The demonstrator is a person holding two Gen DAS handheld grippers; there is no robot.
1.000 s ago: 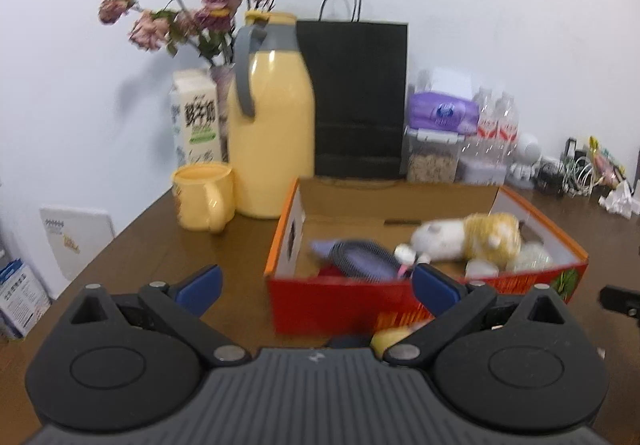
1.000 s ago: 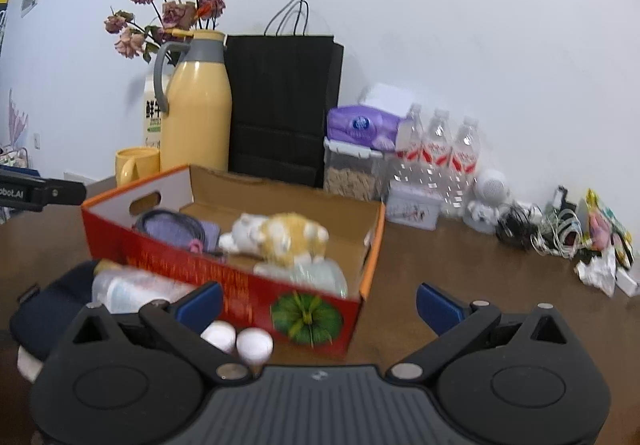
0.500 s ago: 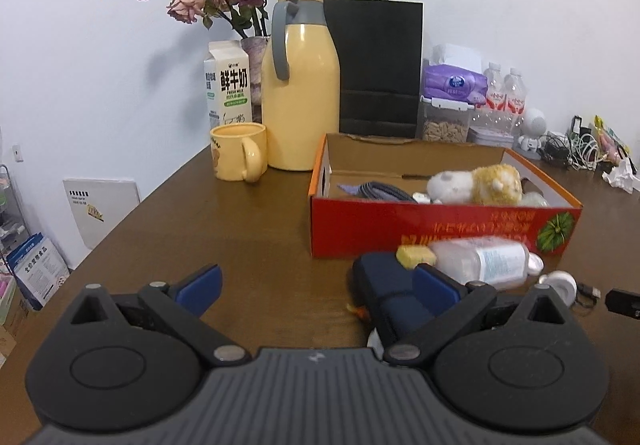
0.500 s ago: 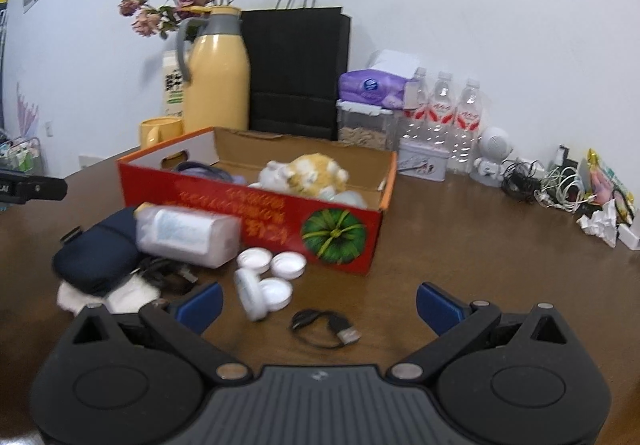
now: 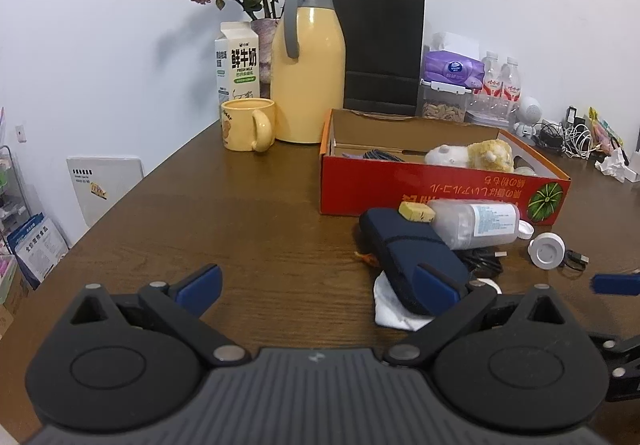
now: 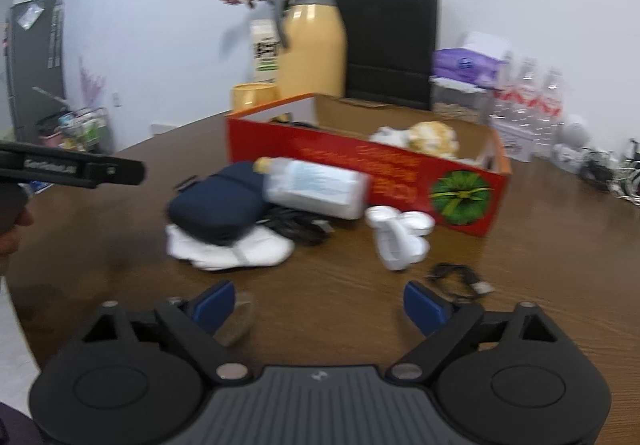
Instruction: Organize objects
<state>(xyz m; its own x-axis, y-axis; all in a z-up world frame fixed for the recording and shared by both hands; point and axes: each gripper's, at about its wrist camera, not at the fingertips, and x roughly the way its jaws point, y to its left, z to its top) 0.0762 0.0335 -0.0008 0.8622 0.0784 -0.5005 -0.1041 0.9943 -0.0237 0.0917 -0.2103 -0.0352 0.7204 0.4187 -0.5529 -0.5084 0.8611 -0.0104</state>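
Clutter sits in front of me on the brown wooden surface (image 5: pixel 248 229). Going left to right in my left wrist view: a yellow mug (image 5: pixel 247 124) stands beside a milk carton (image 5: pixel 237 61) and a tall yellow thermos jug (image 5: pixel 307 65), with a black paper bag (image 5: pixel 379 45) behind. Next comes the red cardboard box (image 5: pixel 420 191), which holds a plush toy (image 5: pixel 470 156). Just in front of the box lie a navy pouch (image 5: pixel 404 245) on a white cloth (image 5: pixel 394 311), a clear plastic bottle (image 5: pixel 476 224) on its side leaning on the pouch, and a white round lid (image 5: pixel 546 250).

My left gripper (image 5: pixel 316 283) stands wide, nothing between its blue pads, the right pad overlapping the pouch in view.

My right gripper (image 6: pixel 318 305) is blurred; its jaws are closing, with only bare surface between them. Ahead of it lie the white lids (image 6: pixel 400 233) and a small black cable (image 6: pixel 460 279).
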